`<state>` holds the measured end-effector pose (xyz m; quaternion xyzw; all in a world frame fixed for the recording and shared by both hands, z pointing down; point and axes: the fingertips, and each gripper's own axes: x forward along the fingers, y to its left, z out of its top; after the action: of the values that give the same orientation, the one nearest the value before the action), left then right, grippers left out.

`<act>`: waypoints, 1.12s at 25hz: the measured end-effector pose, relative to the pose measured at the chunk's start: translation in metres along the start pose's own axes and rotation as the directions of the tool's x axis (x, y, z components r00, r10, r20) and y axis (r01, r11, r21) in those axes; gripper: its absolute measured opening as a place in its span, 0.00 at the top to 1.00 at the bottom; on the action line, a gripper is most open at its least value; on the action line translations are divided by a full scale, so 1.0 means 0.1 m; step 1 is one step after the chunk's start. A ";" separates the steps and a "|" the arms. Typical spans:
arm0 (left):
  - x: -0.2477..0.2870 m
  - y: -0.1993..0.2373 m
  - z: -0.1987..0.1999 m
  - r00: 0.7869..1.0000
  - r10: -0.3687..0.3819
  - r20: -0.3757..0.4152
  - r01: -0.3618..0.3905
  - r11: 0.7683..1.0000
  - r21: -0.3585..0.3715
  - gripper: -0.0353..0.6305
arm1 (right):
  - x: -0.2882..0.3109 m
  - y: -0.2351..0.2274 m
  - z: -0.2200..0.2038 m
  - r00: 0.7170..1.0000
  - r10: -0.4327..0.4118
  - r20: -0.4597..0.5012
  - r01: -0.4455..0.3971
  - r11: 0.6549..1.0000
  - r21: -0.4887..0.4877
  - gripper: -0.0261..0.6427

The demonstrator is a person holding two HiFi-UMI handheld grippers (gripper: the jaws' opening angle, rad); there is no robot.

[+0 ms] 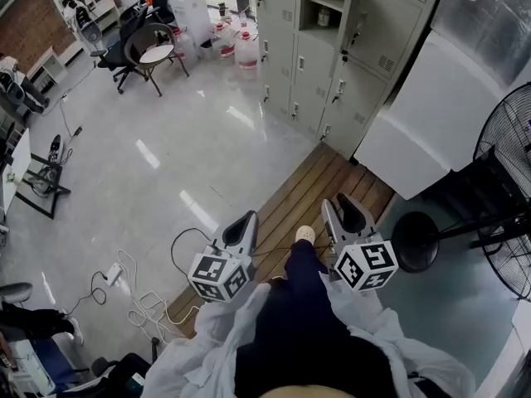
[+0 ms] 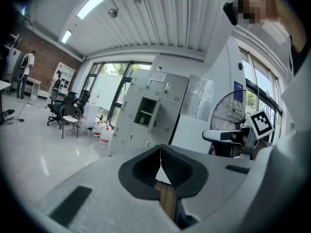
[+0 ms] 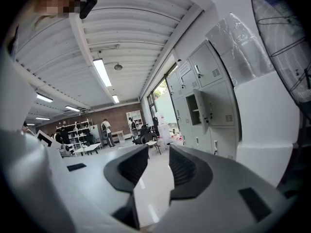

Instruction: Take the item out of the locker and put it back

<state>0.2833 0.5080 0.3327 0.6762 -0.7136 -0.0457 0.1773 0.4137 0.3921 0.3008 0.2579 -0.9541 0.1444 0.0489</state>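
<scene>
The grey locker bank [image 1: 311, 65] stands ahead, beyond the wooden platform. One upper compartment [image 1: 325, 7] has its door [image 1: 355, 19] swung open, and a small pale item [image 1: 323, 16] sits on its shelf. The same open compartment [image 2: 146, 111] shows in the left gripper view, and the open compartment [image 3: 194, 111] also shows in the right gripper view. Both grippers are held low in front of the person, far from the lockers. My left gripper [image 1: 246, 220] [image 2: 160, 152] is shut, pads touching, nothing in it. My right gripper [image 1: 348, 206] [image 3: 159, 157] is open with an empty gap.
A large black floor fan [image 1: 508, 185] and its round base [image 1: 415, 240] stand at the right. A white panel [image 1: 423, 114] leans beside the lockers. Cables and a power strip [image 1: 116, 274] lie on the floor at left. Chairs [image 1: 153, 56] and water jugs [image 1: 246, 50] stand further back.
</scene>
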 end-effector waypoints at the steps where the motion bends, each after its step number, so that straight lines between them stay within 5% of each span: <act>1: 0.05 0.02 0.01 1.000 0.003 -0.001 -0.003 1.000 0.002 0.94 | 0.05 -0.04 0.01 1.000 0.006 0.000 -0.006 1.000 0.008 0.77; 11: 0.93 0.27 0.30 0.998 0.059 0.019 -0.059 0.998 -0.001 0.94 | 0.87 -0.72 0.27 0.998 0.050 -0.031 -0.050 0.999 0.004 0.30; 28: 2.23 0.83 0.54 0.981 0.193 0.035 -0.191 0.980 -0.053 0.94 | 2.33 -1.60 0.62 0.979 0.188 -0.078 -0.188 0.982 0.008 0.27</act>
<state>0.1827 0.2865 0.3501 0.5987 -0.7775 -0.0595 0.1833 0.2929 0.1303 0.3212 0.1608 -0.9715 0.1585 0.0726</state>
